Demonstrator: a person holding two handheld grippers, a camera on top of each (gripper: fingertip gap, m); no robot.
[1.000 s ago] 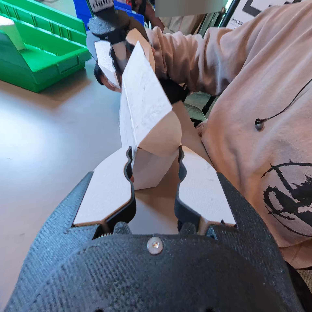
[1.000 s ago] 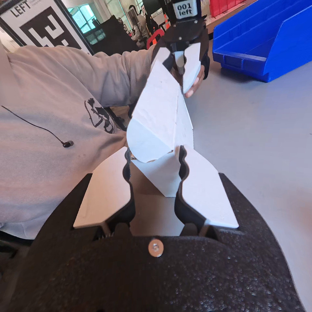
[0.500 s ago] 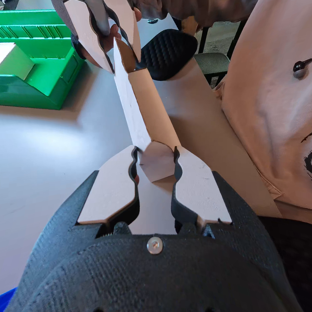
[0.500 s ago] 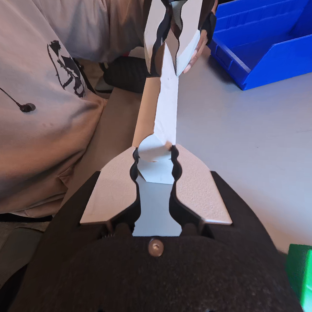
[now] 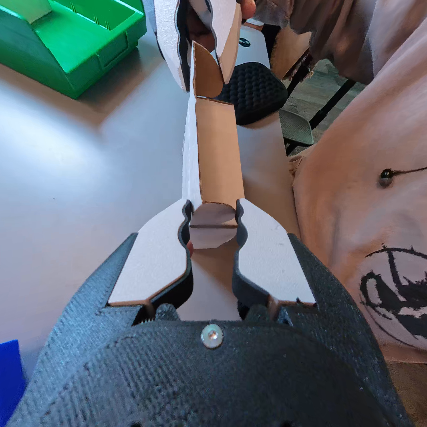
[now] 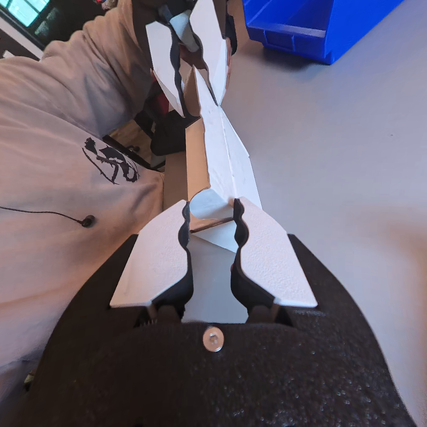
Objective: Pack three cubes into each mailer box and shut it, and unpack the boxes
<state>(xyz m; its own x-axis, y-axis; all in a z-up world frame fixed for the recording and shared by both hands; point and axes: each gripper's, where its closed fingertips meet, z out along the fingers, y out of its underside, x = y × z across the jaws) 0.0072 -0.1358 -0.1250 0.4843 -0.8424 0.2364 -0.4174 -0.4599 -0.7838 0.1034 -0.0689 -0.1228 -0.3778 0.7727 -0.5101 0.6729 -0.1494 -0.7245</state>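
A mailer box (image 5: 219,150), white outside and brown inside, is held lengthwise between both grippers above the table's near edge. My left gripper (image 5: 213,206) is shut on the rounded flap (image 5: 212,219) at its near end. My right gripper (image 6: 211,204) is shut on the rounded flap (image 6: 205,208) at the opposite end. Each gripper shows at the far end in the other's view: the right one (image 5: 198,37) and the left one (image 6: 191,69). The box's white side (image 6: 221,150) faces the table. No cubes are in view.
A green bin (image 5: 69,41) stands on the grey table (image 5: 80,173) at the left view's far left. A blue bin (image 6: 323,27) stands at the right view's far right. The person's sweatshirt (image 5: 358,138) and a black chair armrest (image 5: 251,92) lie beside the table edge. The left gripper's tips are roughly 12 cm from the right gripper's.
The box has turned from broad side up to a narrow channel seen end-on. Both grippers' jaws have narrowed slightly on the end flaps, and the views have tilted down towards the table.
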